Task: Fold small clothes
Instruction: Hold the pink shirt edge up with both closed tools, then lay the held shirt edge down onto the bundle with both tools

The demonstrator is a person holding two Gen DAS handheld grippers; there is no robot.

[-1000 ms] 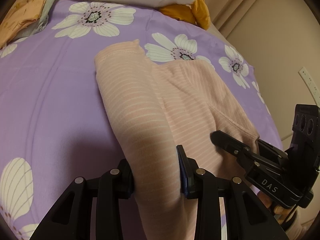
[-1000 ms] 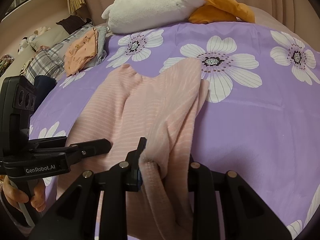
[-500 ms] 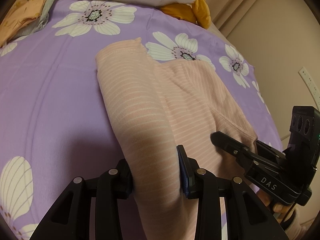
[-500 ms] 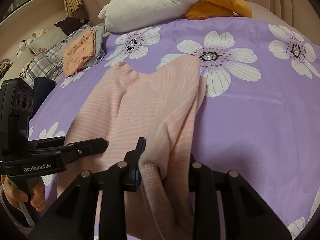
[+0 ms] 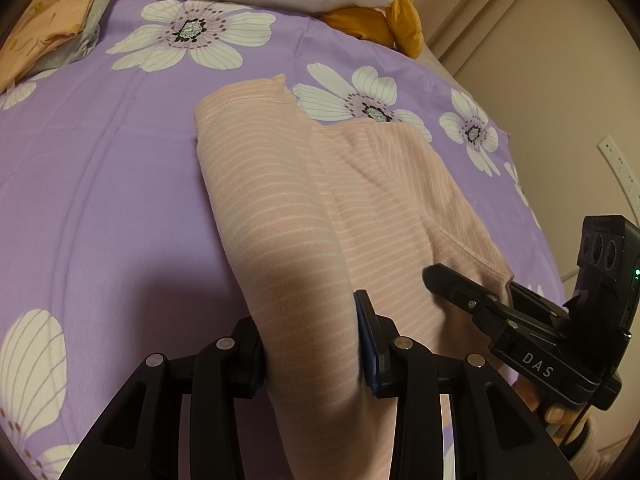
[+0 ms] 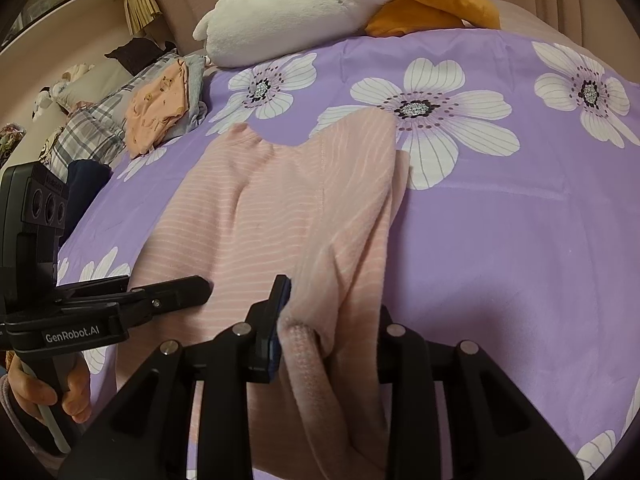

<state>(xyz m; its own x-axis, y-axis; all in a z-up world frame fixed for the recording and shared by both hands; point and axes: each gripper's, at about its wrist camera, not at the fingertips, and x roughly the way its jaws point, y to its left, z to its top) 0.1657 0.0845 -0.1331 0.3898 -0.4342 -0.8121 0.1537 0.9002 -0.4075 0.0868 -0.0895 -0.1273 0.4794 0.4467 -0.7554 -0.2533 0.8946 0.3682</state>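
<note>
A pink garment with thin white stripes (image 5: 272, 184) lies on the purple flowered bedsheet (image 5: 100, 180), its near part lifted off the bed. My left gripper (image 5: 310, 340) is shut on the garment's left fold, which fills the space between the pads. In the right wrist view the same garment (image 6: 256, 216) shows a bunched ribbed hem, and my right gripper (image 6: 330, 320) is shut on it. Each gripper also shows in the other's view: the right gripper (image 5: 440, 280) low at the right, the left gripper (image 6: 200, 286) low at the left, held by a hand.
A white and orange plush toy (image 6: 304, 0) lies at the bed's far end. A stack of folded orange and grey clothes (image 6: 160, 108) sits at the far left beside a plaid pillow (image 6: 88, 132). A wall with a socket strip (image 5: 616, 164) is to the right.
</note>
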